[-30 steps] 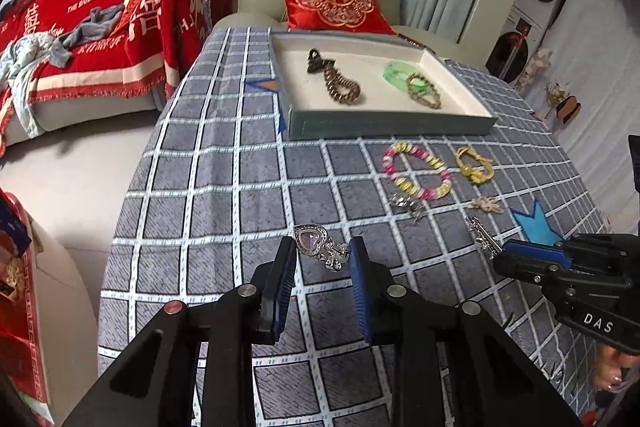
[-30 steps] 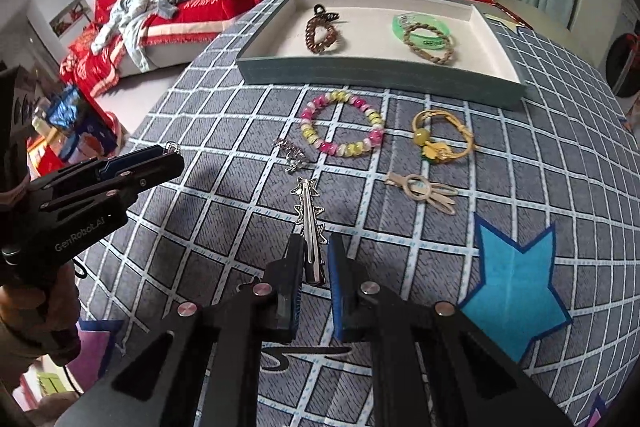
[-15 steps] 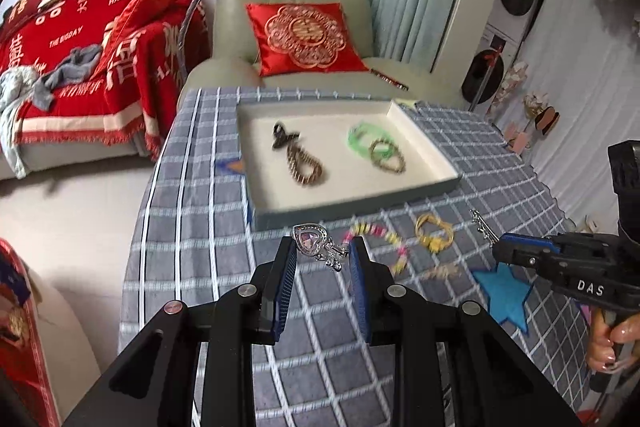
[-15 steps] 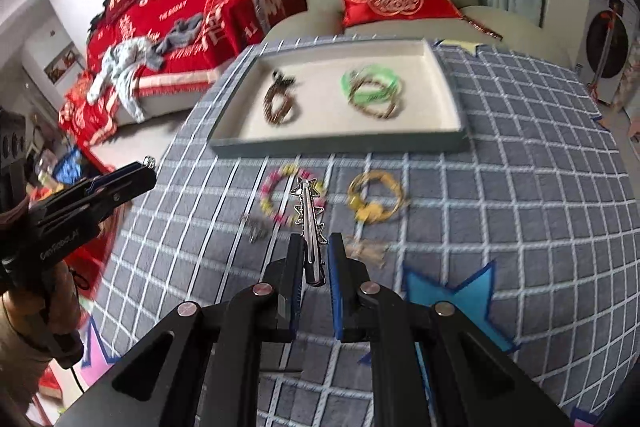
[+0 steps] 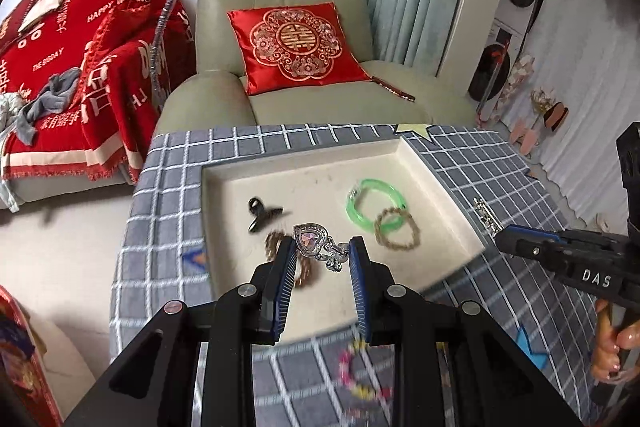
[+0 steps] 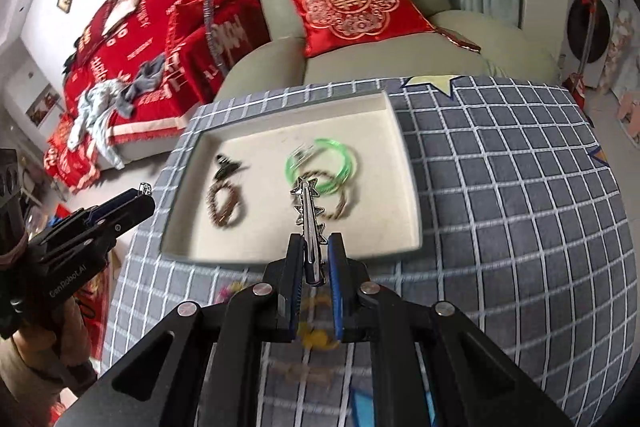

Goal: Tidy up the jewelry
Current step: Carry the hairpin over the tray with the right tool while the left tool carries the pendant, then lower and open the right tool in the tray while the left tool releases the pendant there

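Note:
My left gripper (image 5: 322, 253) is shut on a silver heart-shaped brooch (image 5: 316, 247) with a pink stone and holds it in the air over the near part of the cream jewelry tray (image 5: 452, 215). My right gripper (image 6: 314, 253) is shut on a silver star hair clip (image 6: 308, 215) and holds it above the tray's near edge (image 6: 288, 259). In the tray lie a black clip (image 5: 258, 213), a brown bracelet (image 6: 224, 203), a green bangle (image 5: 374, 205) and a beaded bracelet (image 5: 396, 233). The right gripper also shows in the left wrist view (image 5: 500, 241).
A checked grey cloth (image 6: 500, 187) covers the table. A pink and yellow bead bracelet (image 5: 360, 375) and a yellow piece (image 6: 316, 337) lie on the cloth near the tray's front. A green armchair with a red cushion (image 5: 296, 47) stands behind the table.
Both grippers have lifted off the table with their pieces and moved forward, from over the cloth to above the tray.

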The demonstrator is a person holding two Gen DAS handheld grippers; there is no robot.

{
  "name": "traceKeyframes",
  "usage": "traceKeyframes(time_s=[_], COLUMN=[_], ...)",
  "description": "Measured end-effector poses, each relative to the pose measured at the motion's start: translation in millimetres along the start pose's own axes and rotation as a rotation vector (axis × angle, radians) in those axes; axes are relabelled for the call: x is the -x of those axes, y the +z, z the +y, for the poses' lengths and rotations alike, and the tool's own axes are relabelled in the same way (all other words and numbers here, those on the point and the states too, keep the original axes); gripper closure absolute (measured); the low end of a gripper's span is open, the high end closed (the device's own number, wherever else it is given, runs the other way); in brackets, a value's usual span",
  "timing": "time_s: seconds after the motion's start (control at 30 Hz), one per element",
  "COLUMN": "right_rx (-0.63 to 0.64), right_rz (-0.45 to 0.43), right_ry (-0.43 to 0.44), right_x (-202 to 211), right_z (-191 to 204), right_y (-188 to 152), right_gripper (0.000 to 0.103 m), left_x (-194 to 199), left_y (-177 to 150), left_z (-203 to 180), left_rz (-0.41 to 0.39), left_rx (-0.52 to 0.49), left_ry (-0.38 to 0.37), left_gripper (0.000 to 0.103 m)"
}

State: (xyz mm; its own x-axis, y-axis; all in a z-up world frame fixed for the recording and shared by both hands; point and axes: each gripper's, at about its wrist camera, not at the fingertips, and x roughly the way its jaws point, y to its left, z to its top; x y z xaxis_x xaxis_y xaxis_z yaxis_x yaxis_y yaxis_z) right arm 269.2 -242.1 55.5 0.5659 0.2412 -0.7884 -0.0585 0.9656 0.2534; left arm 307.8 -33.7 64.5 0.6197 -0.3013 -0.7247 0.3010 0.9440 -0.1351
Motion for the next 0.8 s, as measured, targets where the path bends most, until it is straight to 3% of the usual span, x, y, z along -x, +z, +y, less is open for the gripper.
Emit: traceKeyframes(time_s=[0.4,0.8], right_rx=[-0.058,-0.071], right_rz=[0.045,0.069], right_ry=[-0.059,-0.094], right_x=[-82.0,-117.3], right_z=[-31.6,-45.5], right_y=[31.6,26.1], right_gripper=[0.090,0.090], left_x=[-92.9,-123.3], left_y=[11.5,-0.4], left_z=[-10.5,-12.3], left_rz=[0.075,0.126], left_rx=[-0.010,-0.038], left_ry=[0.055,0.111], left_gripper=[0.061,0.061])
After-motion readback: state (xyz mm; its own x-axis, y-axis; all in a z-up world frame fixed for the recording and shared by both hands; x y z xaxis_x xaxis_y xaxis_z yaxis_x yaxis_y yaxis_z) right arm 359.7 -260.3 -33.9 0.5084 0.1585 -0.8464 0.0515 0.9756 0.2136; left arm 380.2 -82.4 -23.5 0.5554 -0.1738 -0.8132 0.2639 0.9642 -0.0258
